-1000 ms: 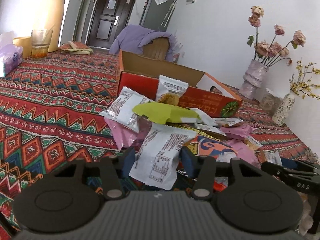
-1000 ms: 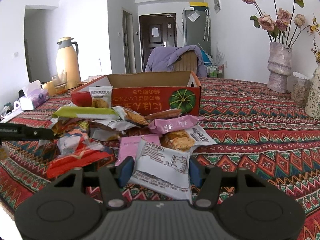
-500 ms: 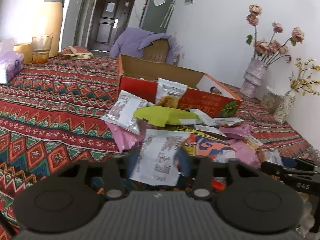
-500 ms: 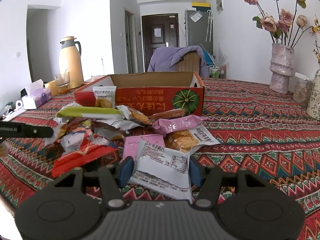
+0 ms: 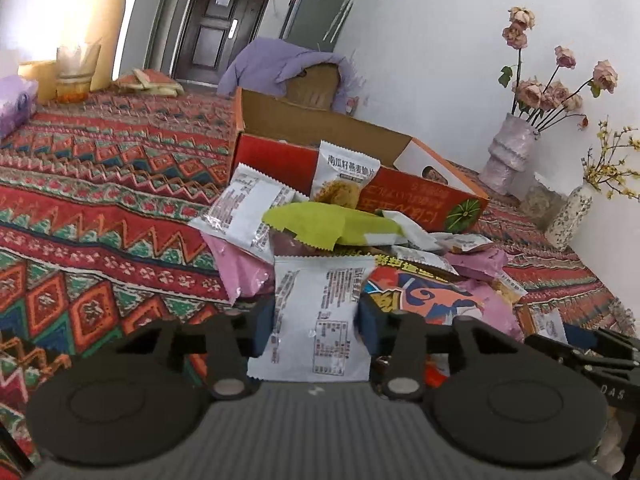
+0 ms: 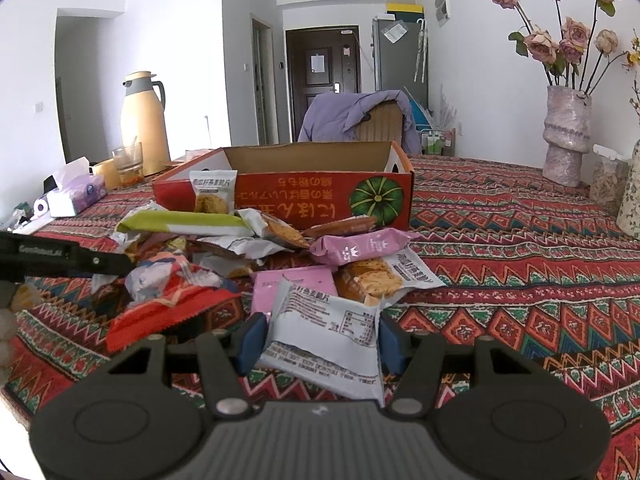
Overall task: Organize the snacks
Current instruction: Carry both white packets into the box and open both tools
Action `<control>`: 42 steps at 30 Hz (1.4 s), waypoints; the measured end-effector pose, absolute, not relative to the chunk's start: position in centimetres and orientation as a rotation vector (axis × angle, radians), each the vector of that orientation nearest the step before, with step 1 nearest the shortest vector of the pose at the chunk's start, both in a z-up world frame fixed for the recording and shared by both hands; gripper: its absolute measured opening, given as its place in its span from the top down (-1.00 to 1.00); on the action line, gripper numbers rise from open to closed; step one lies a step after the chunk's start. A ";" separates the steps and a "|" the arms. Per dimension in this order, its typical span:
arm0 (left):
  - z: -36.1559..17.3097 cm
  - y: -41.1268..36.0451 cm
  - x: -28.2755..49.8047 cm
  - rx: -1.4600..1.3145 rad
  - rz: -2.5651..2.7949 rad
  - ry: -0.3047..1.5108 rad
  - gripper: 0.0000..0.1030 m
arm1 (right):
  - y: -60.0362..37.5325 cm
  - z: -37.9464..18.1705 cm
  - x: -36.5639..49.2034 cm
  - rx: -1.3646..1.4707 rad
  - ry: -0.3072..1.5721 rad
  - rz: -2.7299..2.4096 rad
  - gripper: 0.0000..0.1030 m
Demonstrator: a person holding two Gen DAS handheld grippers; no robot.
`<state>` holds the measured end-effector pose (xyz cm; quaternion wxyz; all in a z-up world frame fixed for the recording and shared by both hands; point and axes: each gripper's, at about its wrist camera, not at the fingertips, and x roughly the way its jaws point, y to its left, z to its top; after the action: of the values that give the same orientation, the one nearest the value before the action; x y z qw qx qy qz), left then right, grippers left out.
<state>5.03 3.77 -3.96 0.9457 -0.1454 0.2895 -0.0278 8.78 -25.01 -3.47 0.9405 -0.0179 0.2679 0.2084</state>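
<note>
My left gripper (image 5: pixel 316 328) is shut on a white snack packet (image 5: pixel 320 316) and holds it just above the snack pile. My right gripper (image 6: pixel 320 340) is shut on another white snack packet (image 6: pixel 326 340), low over the tablecloth. A loose pile of snacks lies in front of the open red cardboard box (image 5: pixel 404 196), which also shows in the right wrist view (image 6: pixel 320 196). The pile holds a green packet (image 5: pixel 332 224), pink packets (image 6: pixel 360 246) and a red-orange packet (image 6: pixel 160 312). One white packet (image 5: pixel 344 178) leans upright on the box front.
A cream thermos (image 6: pixel 142 120), a glass (image 6: pixel 128 164) and a tissue pack (image 6: pixel 76 196) stand at the far left. A flower vase (image 6: pixel 566 136) and a jar (image 6: pixel 608 178) stand at the right. A chair with a purple jacket (image 6: pixel 360 116) is behind the box.
My left gripper has closed on its white packet and lifted it, which now hangs straighter between the fingers. My right gripper has stayed almost still with its packet.
</note>
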 end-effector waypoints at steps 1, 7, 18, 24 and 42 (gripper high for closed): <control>-3.8 3.6 4.7 -0.283 -0.053 0.583 0.14 | -25.0 -3.5 8.8 -0.036 0.545 0.426 -0.14; -2.7 2.8 2.8 -0.205 -0.037 0.532 0.14 | -25.1 -3.2 8.5 -0.032 0.534 0.427 -0.14; 0.0 1.4 1.2 -0.138 -0.028 0.432 0.14 | -25.2 -1.8 8.5 -0.019 0.483 0.426 -0.14; 1.8 0.8 1.9 -0.134 -0.032 0.377 0.14 | -24.9 -0.1 9.6 -0.009 0.426 0.427 -0.14; 7.3 -0.7 11.5 -0.101 -0.022 0.294 0.14 | -22.2 6.5 19.4 0.051 0.315 0.412 -0.14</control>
<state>11.54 -0.70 7.28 0.9879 -0.0503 0.1465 -0.0111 19.41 -22.24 6.48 0.9663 0.0254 0.1556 0.2035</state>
